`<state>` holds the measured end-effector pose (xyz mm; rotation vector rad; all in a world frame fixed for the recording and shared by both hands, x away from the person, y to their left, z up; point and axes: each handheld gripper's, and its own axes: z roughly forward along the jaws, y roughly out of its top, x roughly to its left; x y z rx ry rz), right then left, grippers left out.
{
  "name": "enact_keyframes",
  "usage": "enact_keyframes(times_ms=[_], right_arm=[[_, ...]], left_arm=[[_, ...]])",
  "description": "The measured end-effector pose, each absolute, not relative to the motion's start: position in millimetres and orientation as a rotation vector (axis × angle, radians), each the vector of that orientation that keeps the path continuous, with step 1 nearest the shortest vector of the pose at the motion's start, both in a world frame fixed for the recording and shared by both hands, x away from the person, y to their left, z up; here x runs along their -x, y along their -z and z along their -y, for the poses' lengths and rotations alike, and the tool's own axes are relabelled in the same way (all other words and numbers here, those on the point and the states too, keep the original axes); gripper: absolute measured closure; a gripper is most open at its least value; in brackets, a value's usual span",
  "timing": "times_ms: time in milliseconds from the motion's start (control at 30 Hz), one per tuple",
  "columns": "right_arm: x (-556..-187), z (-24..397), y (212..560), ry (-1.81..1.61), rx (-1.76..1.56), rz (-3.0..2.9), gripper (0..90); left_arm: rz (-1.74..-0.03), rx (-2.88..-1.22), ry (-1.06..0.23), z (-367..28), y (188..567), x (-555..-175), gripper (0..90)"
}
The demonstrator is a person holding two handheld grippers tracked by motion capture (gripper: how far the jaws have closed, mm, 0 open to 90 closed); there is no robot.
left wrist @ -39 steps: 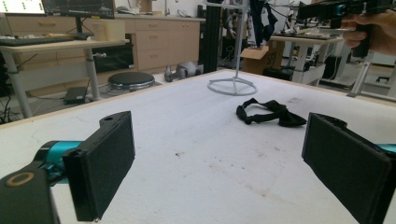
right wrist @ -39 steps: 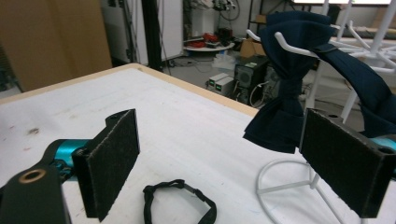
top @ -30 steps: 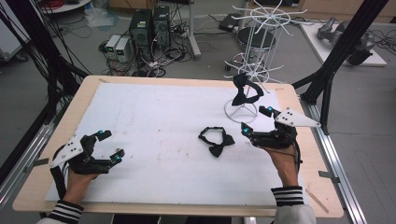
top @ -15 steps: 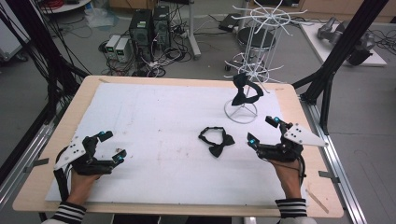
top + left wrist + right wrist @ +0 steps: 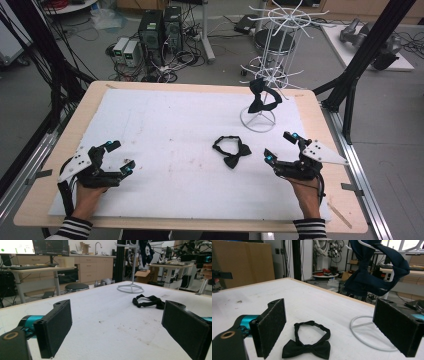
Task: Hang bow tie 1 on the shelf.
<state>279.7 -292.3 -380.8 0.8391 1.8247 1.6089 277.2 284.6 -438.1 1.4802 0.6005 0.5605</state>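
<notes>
The right gripper (image 5: 281, 146) rests low over the white sheet (image 5: 165, 130) at the near right of the table (image 5: 75, 110), its jaws spread wide with nothing between them. In the right gripper view the black bow tie (image 5: 308, 346) lies flat on the sheet just ahead of those open jaws, its loop strap curled behind the knot; from above the same bow tie (image 5: 231, 150) sits just left of the right gripper, apart from it.

The left gripper (image 5: 119, 157) lies at the near left corner of the sheet, jaws likewise apart and empty, well away from the tie. Between the two grippers the sheet is a broad flat stretch, marked by faint brown smudges.

Farther off, at the far right of the sheet, stands a white wire rack (image 5: 272, 75) on a ring base (image 5: 258, 121). A second, dark bow tie (image 5: 263, 95) hangs from one of its lower arms, clear of the sheet. The ring base sits close to the sheet's far right edge; the wooden rim of the table shows all around the sheet, narrowest along the near side.
</notes>
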Motion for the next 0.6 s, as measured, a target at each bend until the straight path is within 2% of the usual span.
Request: enact_keyframes(times_ms=[600], right_arm=[[-277, 290, 375, -1.615, -0.810, -1.805, 10.8]], left_arm=[[-0.611, -1.462, -0.580, -295, 437, -272, 10.0]])
